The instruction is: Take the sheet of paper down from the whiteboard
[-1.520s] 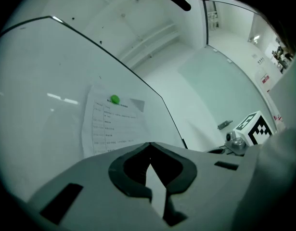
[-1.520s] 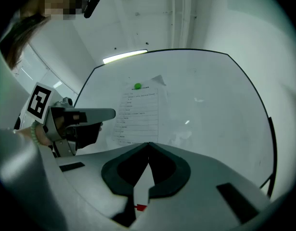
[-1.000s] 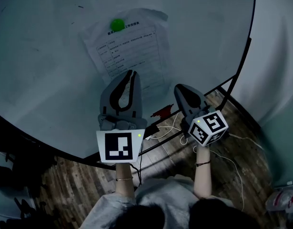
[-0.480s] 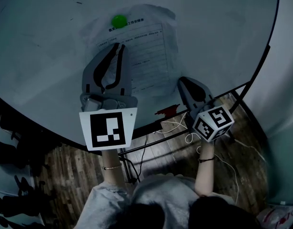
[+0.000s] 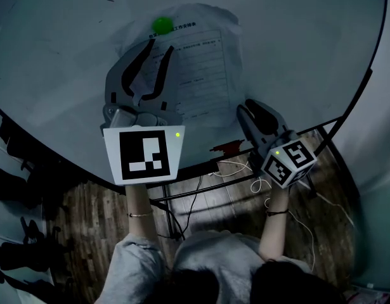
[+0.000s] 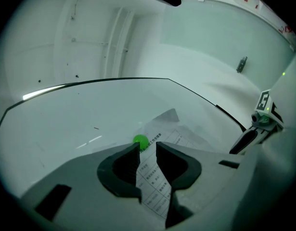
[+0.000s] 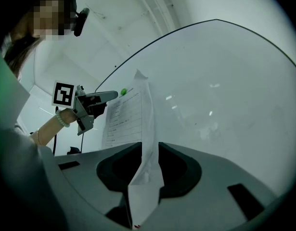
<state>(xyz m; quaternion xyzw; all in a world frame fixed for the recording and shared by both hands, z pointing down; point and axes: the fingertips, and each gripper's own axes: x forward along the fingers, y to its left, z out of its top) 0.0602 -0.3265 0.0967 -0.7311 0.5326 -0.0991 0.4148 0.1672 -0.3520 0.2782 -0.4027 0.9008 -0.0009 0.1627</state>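
My left gripper [image 5: 160, 46] hides the left part of the sheet of paper [image 5: 201, 75] in the head view, and the print is too small to read. Its jaws have just been opening and stand spread, tips just below the green magnet [image 5: 162, 25] on the sheet's top on the whiteboard [image 5: 296, 37]. My right gripper [image 7: 149, 148] has also just been opening its jaws, which stand apart with the sheet's loose lower edge in the gap, unpinched. Bare board runs right of the sheet to the dark frame [image 5: 370, 75].

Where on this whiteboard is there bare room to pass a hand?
Bare whiteboard left of the sheet of paper, and right of it out to the black frame. Crowded only at the sheet, pinned by the green magnet.
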